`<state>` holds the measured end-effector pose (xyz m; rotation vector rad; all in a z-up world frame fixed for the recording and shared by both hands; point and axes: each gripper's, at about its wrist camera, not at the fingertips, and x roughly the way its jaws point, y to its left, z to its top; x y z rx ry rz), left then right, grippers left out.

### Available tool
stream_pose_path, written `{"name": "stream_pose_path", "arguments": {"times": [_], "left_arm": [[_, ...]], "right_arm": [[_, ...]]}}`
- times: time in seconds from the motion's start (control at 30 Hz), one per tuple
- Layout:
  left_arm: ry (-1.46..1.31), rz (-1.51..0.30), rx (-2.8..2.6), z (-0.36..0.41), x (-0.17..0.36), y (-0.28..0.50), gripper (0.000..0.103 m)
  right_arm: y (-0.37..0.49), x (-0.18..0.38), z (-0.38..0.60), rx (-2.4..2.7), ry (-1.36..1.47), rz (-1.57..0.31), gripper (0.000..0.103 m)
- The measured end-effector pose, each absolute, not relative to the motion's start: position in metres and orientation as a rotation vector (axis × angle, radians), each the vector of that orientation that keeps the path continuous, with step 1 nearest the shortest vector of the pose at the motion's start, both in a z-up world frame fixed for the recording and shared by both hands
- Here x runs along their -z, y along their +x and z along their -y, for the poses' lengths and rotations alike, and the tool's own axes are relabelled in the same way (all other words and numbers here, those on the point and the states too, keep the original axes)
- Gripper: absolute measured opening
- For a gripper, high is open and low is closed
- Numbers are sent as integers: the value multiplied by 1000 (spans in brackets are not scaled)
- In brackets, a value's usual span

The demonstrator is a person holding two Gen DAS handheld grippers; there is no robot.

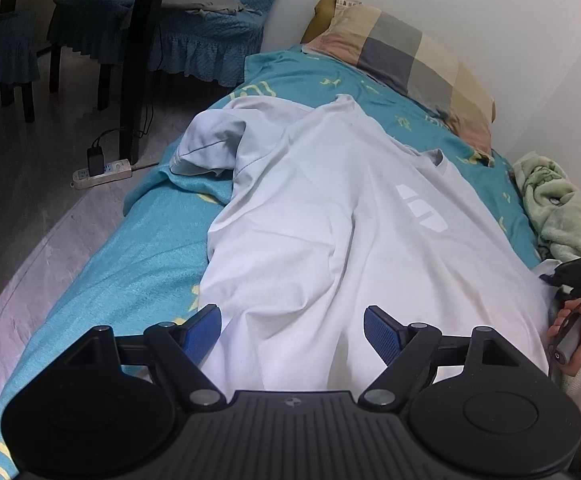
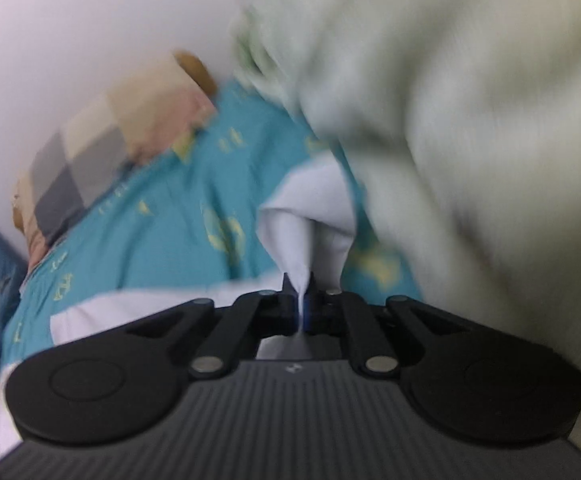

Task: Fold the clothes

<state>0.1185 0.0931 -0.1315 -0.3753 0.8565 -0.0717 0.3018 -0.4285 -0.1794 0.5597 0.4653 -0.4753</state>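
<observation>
**White T-shirt spread lengthwise on the bed, one corner pinched**

The white T-shirt point(image 1: 330, 216) lies flat on the teal bedsheet point(image 1: 138, 248), its long axis running away from the left gripper point(image 1: 292, 330), whose blue pads stand wide apart just above the shirt's near end, holding nothing. To the shirt's right, the right gripper point(image 2: 299, 300) is clamped on a peak of its white fabric; that view is blurred. A sleeve point(image 1: 206, 148) bunches at the shirt's far left. Beyond the shirt lies a checked pillow point(image 1: 402, 56); a green blanket point(image 1: 562, 208) sits at its far right.
</observation>
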Motion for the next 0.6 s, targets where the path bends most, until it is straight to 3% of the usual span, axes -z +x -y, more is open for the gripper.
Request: {"name": "stream_pose_path", "arguments": {"times": [0.27, 0.43, 0.53, 0.57, 0.6], "left_arm": [[-434, -788, 72, -103, 122, 115, 81], [-448, -754, 74, -107, 119, 113, 80], [-450, -749, 84, -107, 120, 114, 81], [-452, -748, 94, -107, 120, 114, 81], [-452, -746, 104, -107, 121, 115, 81]], "right_arm": [[290, 111, 266, 20, -61, -247, 5], [283, 163, 173, -218, -279, -421, 6], [288, 191, 159, -247, -265, -593, 10], [284, 192, 159, -248, -253, -611, 16], [280, 189, 160, -253, -234, -617, 34]]}}
